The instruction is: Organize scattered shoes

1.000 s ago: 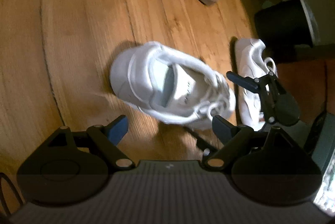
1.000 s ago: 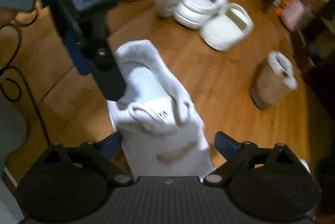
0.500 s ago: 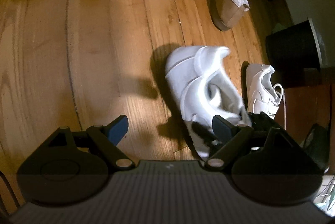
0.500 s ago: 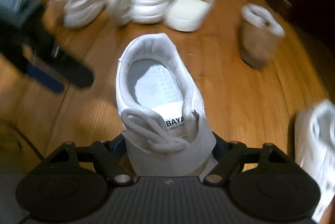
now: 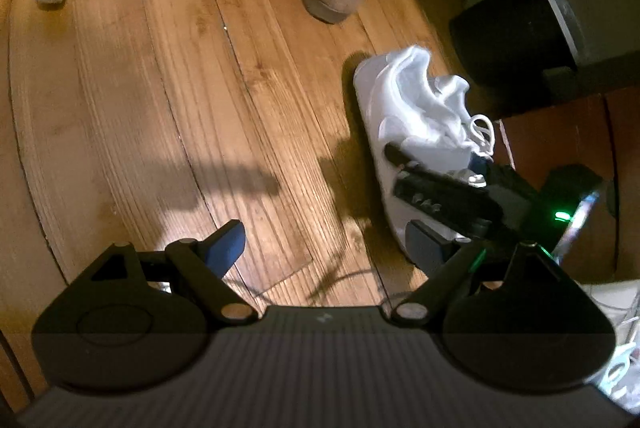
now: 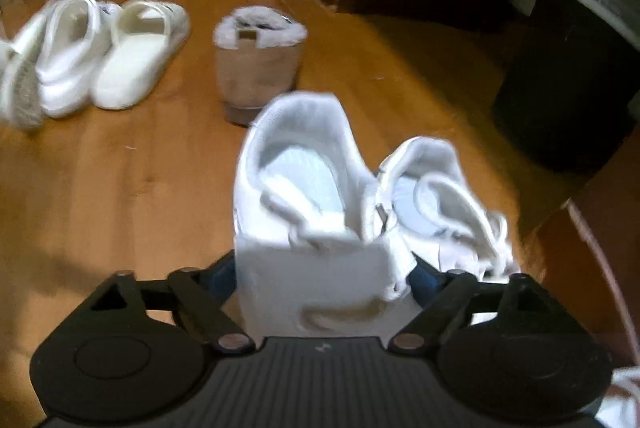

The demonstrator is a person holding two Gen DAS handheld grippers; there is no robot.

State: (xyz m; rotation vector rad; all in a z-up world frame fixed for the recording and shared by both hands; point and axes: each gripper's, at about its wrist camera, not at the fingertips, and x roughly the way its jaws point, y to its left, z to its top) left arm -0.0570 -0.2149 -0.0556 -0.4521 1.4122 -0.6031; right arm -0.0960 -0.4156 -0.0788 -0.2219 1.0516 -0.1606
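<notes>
In the left wrist view, the left gripper point(image 5: 326, 248) is seen released, with only bare wooden floor point(image 5: 160, 107) between its fingers. The white sneaker point(image 5: 400, 115) lies on the floor to the right, just past the right finger, with the right gripper point(image 5: 448, 187) laid over its front part. A loose lace could be caught by that gripper when it is drawn away, and the shoe would then be dragged out of place.

In the right wrist view, the toe of the white sneaker point(image 6: 296, 187) is found between the fingers of the right gripper point(image 6: 324, 276), whose jaws have just been opening. It cannot be told whether the pads press on it. The second sneaker point(image 6: 432, 195) is touched by its side, so a rough withdrawal could tip both.
</notes>
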